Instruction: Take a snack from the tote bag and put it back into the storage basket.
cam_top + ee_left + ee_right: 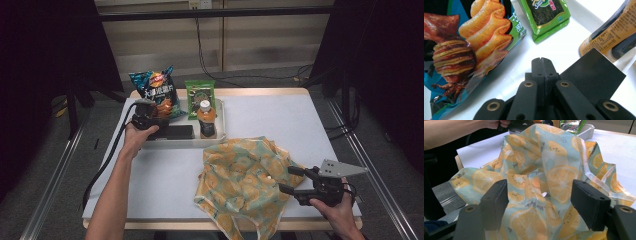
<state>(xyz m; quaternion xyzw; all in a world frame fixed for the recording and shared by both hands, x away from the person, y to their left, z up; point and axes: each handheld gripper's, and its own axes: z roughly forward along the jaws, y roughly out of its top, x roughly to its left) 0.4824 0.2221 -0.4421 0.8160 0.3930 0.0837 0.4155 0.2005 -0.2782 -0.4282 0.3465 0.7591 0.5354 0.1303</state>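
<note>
My left gripper (158,119) hangs over the white tray (222,116) with its jaws shut and nothing held between them. In the left gripper view the shut jaws (543,61) point at bare tray floor (554,47), between a blue chips bag (466,50) and a flat black box (591,75). My right gripper (286,179) stands open at the right edge of a crumpled cloth bag (242,177) printed with orange slices. In the right gripper view the cloth (549,177) bulges up just beyond the open gripper (542,200), whose pads do not press it.
The tray also holds a green seaweed pack (200,95) and an amber tea bottle (206,120). The chips bag (157,92) stands at its back left. A white mat (280,115) covers the table; black frames and cables stand behind.
</note>
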